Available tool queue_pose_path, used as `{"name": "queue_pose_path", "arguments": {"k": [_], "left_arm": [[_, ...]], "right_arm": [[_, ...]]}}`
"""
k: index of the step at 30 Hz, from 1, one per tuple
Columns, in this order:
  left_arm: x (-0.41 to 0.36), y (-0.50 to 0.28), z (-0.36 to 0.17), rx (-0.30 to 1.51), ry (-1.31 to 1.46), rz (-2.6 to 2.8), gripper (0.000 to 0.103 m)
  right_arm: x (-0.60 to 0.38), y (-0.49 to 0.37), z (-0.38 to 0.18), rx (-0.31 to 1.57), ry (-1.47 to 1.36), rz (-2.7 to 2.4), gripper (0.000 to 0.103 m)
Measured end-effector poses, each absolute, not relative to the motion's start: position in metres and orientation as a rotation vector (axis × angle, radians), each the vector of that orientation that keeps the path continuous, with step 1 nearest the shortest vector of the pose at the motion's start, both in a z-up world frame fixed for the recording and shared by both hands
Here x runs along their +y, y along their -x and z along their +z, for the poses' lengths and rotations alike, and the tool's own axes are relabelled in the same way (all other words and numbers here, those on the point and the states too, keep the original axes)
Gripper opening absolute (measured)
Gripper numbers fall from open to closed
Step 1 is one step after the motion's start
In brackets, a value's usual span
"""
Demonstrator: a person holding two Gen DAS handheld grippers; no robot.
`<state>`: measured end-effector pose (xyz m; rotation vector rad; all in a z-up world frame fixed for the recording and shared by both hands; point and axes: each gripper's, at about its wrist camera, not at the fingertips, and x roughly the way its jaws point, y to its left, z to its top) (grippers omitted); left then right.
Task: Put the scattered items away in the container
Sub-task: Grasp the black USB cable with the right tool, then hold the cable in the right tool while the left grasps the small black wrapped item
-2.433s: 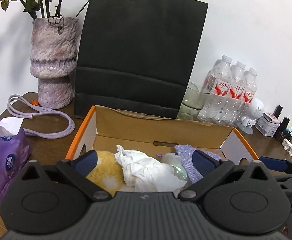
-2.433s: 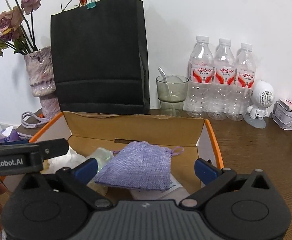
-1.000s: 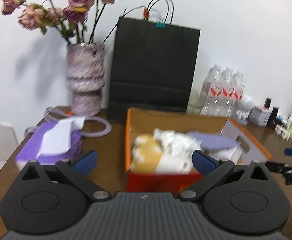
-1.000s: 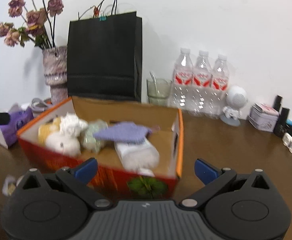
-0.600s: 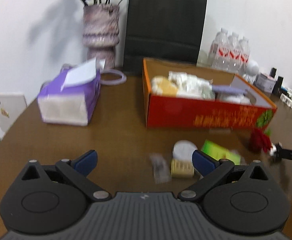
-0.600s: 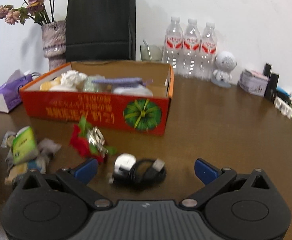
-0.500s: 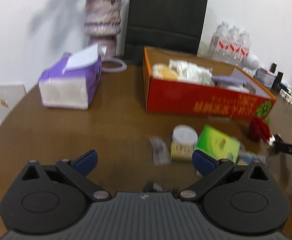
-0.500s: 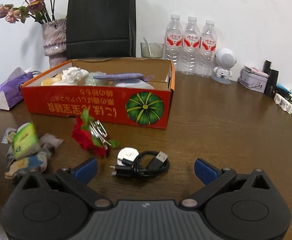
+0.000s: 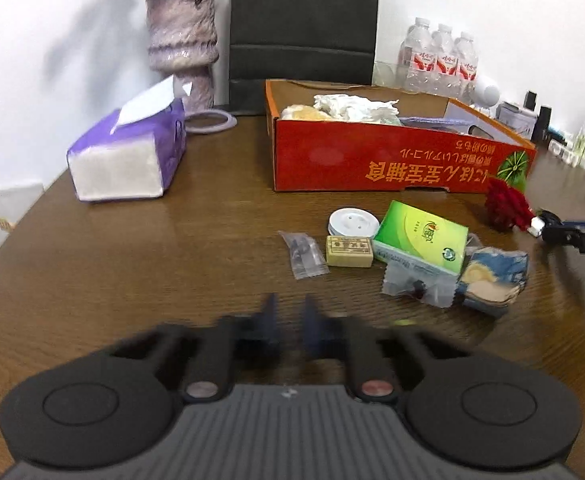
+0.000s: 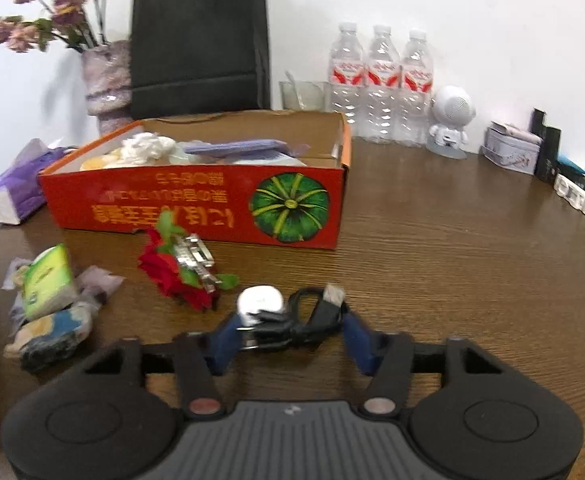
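The red cardboard box [image 9: 372,156] holds tissue, a yellow item and a purple pouch; it also shows in the right wrist view [image 10: 196,200]. On the table before it lie a white disc [image 9: 353,222], a tan block [image 9: 349,252], a green packet [image 9: 420,236], clear sachets [image 9: 302,254] and a blue-yellow pack [image 9: 492,276]. My left gripper [image 9: 288,326] is nearly shut and empty, short of these. My right gripper [image 10: 288,330] has closed on a black charger cable [image 10: 304,320] with a white puck [image 10: 260,300]. A red rose with a metal clip [image 10: 180,272] lies beside it.
A purple tissue pack [image 9: 128,156], a vase [image 9: 182,44] and a black paper bag [image 9: 302,20] stand at the back left. Water bottles [image 10: 380,80], a white robot figure [image 10: 450,120], a tin and small cosmetics [image 10: 548,160] line the back right.
Both grippers pulled back from the box and dropped to the table. The left jaws closed to a narrow gap. The right jaws closed around the cable.
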<state>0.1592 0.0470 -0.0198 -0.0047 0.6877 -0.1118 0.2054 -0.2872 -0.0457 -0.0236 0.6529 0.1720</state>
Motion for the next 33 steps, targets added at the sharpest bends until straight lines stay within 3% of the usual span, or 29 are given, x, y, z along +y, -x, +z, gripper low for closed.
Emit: {"name": "queue_pose_path", "arguments": {"k": [10, 16, 17, 18, 19, 21, 24, 29, 33], "left_arm": [[0.057, -0.138, -0.01, 0.632, 0.071, -0.087, 0.002], [0.07, -0.115, 0.0, 0.613, 0.082, -0.04, 0.007], [0.072, -0.111, -0.001, 0.618, 0.081, -0.034, 0.01], [0.073, -0.108, -0.003, 0.625, 0.081, -0.031, 0.019], [0.075, -0.105, -0.004, 0.634, 0.085, -0.027, 0.036], [0.078, -0.101, -0.008, 0.648, 0.096, -0.009, 0.051], [0.079, -0.093, -0.011, 0.65, 0.105, -0.014, 0.052], [0.077, -0.084, -0.015, 0.658, 0.095, -0.026, 0.065], [0.08, -0.074, -0.013, 0.623, 0.095, -0.011, 0.066]], "right_arm": [[-0.291, -0.175, -0.036, 0.606, 0.011, 0.166, 0.031], [-0.291, -0.15, -0.029, 0.582, 0.0, 0.171, 0.031], [-0.291, -0.145, -0.029, 0.581, -0.003, 0.174, 0.031], [-0.291, -0.14, -0.029, 0.581, -0.005, 0.178, 0.031], [-0.29, -0.135, -0.029, 0.58, -0.006, 0.181, 0.031], [-0.288, -0.125, -0.031, 0.578, -0.006, 0.186, 0.031], [-0.286, -0.111, -0.032, 0.576, -0.008, 0.193, 0.031], [-0.283, -0.094, -0.032, 0.567, -0.009, 0.195, 0.031], [-0.282, -0.088, -0.031, 0.565, -0.01, 0.191, 0.031]]}}
